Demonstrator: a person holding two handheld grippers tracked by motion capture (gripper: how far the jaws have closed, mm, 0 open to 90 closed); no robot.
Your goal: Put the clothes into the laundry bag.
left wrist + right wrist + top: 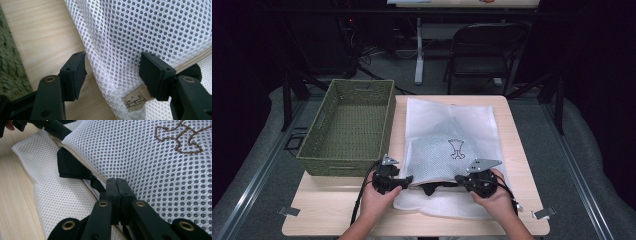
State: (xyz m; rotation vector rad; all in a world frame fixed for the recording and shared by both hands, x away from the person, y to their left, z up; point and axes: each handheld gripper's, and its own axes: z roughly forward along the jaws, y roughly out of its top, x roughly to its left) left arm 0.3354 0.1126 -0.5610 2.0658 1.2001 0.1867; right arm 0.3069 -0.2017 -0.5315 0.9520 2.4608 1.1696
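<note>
A white mesh bag [451, 117] lies flat on the wooden table [332, 207], with a brown embroidered motif [456, 148] on top and a dark garment [429, 188] poking out of its near opening. My left gripper [407, 180] is at the bag's near-left corner. Its jaws stand open in the left gripper view [113, 72], with mesh [140, 30] and the zip pull [133, 101] between them, and the pads are not pressing. My right gripper [459, 179] is shut [117, 182] on the upper edge of the bag's opening, beside the dark garment [72, 167].
A green woven basket [347, 130] stands at the table's left, close to my left hand, and its wall [7, 62] is near the left jaw. A folding chair [482, 50] and a desk leg stand on the floor beyond the table.
</note>
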